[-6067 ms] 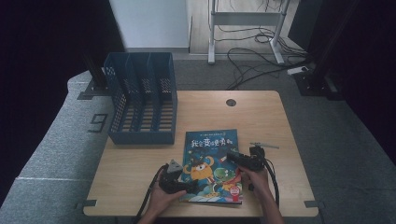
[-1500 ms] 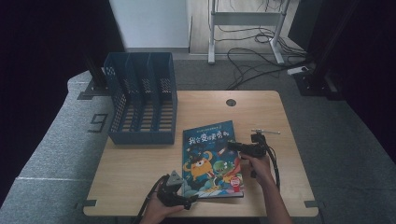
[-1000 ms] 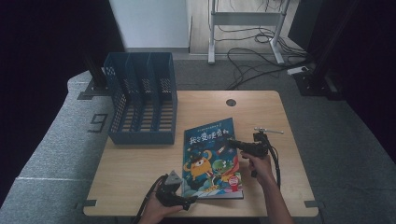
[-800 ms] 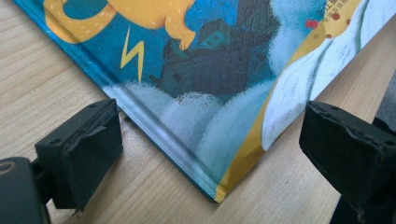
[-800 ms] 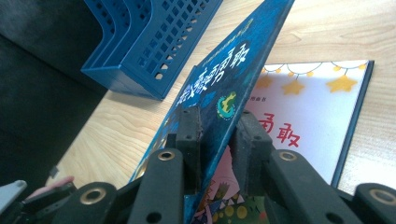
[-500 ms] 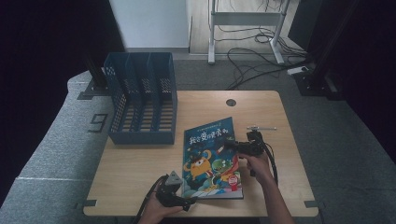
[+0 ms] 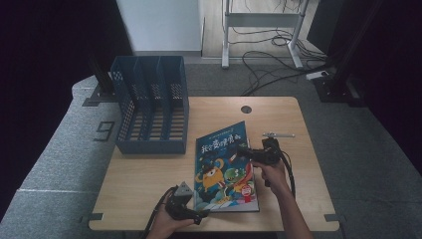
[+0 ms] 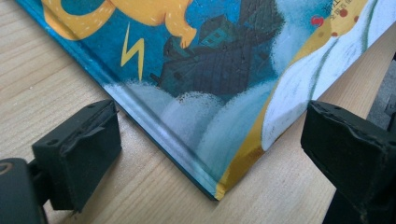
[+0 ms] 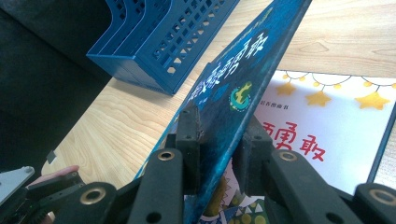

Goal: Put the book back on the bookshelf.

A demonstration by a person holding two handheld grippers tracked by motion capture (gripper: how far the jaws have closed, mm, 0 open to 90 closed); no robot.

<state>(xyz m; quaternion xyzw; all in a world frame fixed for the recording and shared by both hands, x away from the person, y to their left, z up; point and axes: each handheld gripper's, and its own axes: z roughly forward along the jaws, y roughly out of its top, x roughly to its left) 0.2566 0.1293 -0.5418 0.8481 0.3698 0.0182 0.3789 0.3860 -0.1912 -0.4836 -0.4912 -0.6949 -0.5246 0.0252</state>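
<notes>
Right tongs point(image 9: 219, 140) clenched on the front cover point(image 9: 243, 70) of the children's picture book point(image 7: 225, 167), cover lifted off the first page point(image 9: 327, 121). Left tongs point(image 8: 210, 144) spread apart, straddling the book's near spine corner, apparently not touching. Book lies on the desk point(image 7: 149, 174), right of the blue file organizer point(image 7: 152, 112).

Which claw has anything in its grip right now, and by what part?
The right claw pinches the picture book's front cover at its open edge, lifting it off the first page. The left claw is open around the book's near corner.
</notes>
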